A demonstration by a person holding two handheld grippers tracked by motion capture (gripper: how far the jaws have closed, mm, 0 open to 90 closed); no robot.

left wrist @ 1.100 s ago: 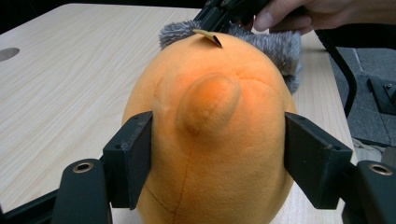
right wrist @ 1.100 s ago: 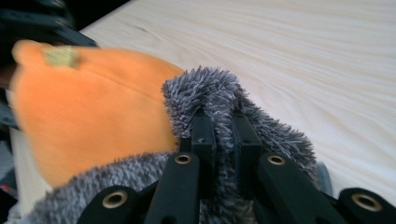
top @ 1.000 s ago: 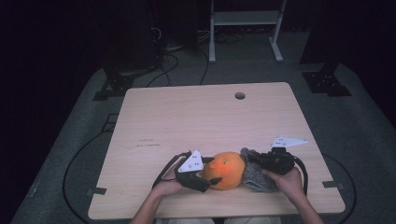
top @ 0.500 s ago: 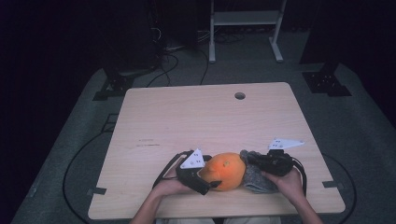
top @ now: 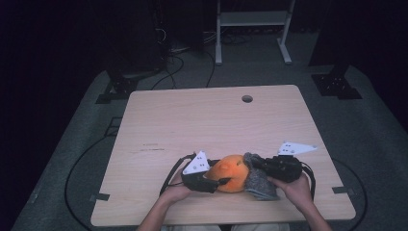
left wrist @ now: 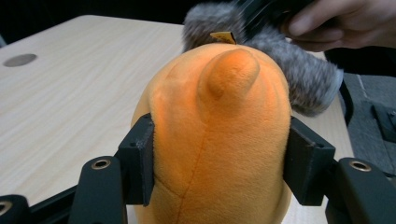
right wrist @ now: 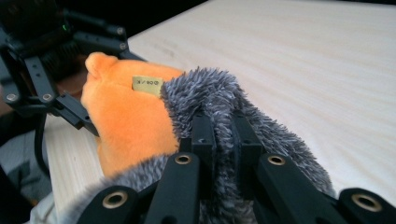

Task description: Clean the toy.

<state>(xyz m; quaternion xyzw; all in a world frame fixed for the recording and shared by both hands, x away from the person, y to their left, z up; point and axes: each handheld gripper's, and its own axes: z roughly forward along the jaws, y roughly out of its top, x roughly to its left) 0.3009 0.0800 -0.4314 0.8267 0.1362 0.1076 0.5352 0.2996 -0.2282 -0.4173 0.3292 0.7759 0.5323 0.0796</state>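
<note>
An orange plush toy (top: 233,172) with a grey furry part (top: 259,180) lies near the table's front edge, between my two grippers. My left gripper (top: 222,175) comes in from the left. Its jaws have just been closing, and in the left gripper view its pads (left wrist: 140,158) press into both sides of the orange body (left wrist: 219,107). My right gripper (top: 255,166) is shut on the grey fur (right wrist: 210,93), its jaws almost together with fur pinched between them. A small yellow tag (right wrist: 147,83) sits where the orange meets the grey.
The light wooden table (top: 192,120) has a round cable hole (top: 247,98) near its far edge. A white metal frame (top: 250,19) and dark stands are on the floor behind. Cables loop on the floor at the left.
The left jaws have come in against the orange plush, which looked a little fuller half a second ago. Both hands are where they were.
</note>
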